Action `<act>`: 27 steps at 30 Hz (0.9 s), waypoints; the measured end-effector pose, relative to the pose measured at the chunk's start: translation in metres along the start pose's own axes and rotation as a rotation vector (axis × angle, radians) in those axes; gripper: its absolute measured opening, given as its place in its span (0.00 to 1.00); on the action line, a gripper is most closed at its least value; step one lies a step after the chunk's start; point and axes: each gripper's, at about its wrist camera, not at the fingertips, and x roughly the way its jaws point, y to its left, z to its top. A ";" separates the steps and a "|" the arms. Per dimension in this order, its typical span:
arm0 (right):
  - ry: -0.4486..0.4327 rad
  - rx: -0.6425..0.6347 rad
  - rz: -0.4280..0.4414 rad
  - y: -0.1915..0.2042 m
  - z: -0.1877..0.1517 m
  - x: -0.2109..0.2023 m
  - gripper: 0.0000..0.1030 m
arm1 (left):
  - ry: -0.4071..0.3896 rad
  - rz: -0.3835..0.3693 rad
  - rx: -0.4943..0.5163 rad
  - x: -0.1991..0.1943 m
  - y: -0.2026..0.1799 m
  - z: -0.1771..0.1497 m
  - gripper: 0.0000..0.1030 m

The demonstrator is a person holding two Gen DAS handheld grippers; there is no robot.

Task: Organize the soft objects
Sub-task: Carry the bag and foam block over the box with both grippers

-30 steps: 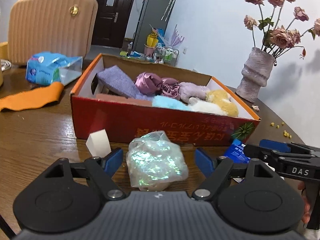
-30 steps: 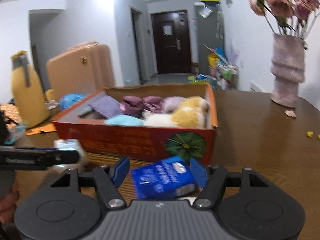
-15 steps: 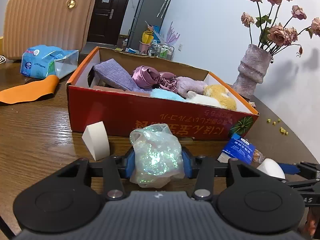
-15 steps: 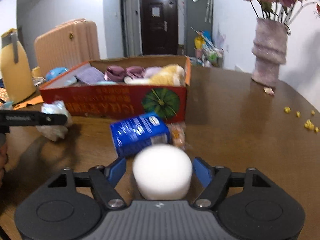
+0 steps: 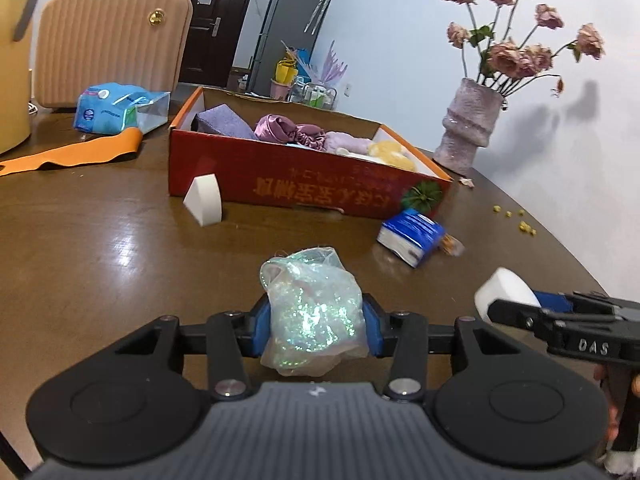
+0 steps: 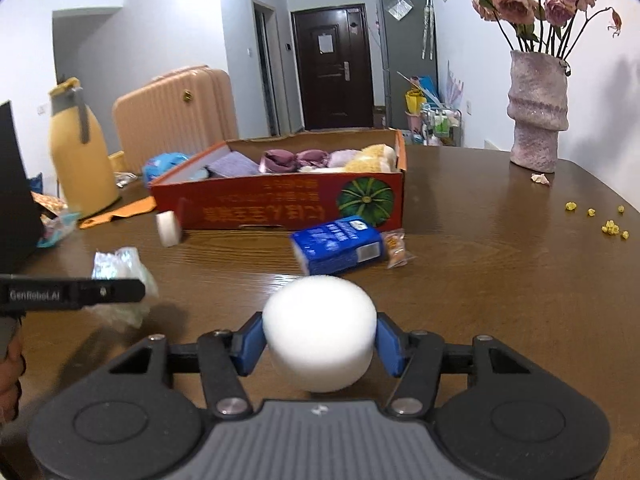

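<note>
My left gripper (image 5: 316,322) is shut on a glittery plastic bag (image 5: 314,312) and holds it above the brown table. My right gripper (image 6: 320,338) is shut on a round white sponge (image 6: 320,330), also lifted; the sponge also shows in the left wrist view (image 5: 506,290). The bag shows at the left of the right wrist view (image 6: 124,280). A red cardboard box (image 5: 304,184) holding several soft items stands further back on the table, also in the right wrist view (image 6: 280,208). A white wedge sponge (image 5: 203,200) and a blue tissue pack (image 5: 412,236) lie in front of the box.
A vase of dried roses (image 5: 472,128) stands at the back right. An orange cloth (image 5: 72,154), a blue wipes pack (image 5: 120,108) and a beige suitcase (image 5: 108,40) are at the back left. A yellow bottle (image 6: 80,152) stands at the left. Yellow crumbs (image 6: 604,224) lie at the right.
My left gripper closed on the glittery bag and pulled back from the box with it. My right gripper moved off the tissue pack, closed on the white round sponge and lifted it.
</note>
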 end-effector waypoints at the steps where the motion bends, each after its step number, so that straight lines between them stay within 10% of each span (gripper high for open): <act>1: -0.007 0.006 0.007 0.002 -0.001 -0.004 0.55 | -0.003 -0.001 0.001 -0.006 -0.001 -0.002 0.45; 13: -0.069 -0.050 0.077 0.030 0.013 -0.023 0.55 | -0.083 0.009 0.021 -0.039 -0.002 0.011 0.45; 20: -0.112 -0.107 0.154 0.042 0.071 0.019 0.55 | -0.184 -0.034 0.043 -0.017 0.019 0.093 0.45; 27: -0.113 -0.063 0.188 0.047 0.151 0.109 0.55 | -0.124 0.024 0.024 0.077 0.057 0.179 0.46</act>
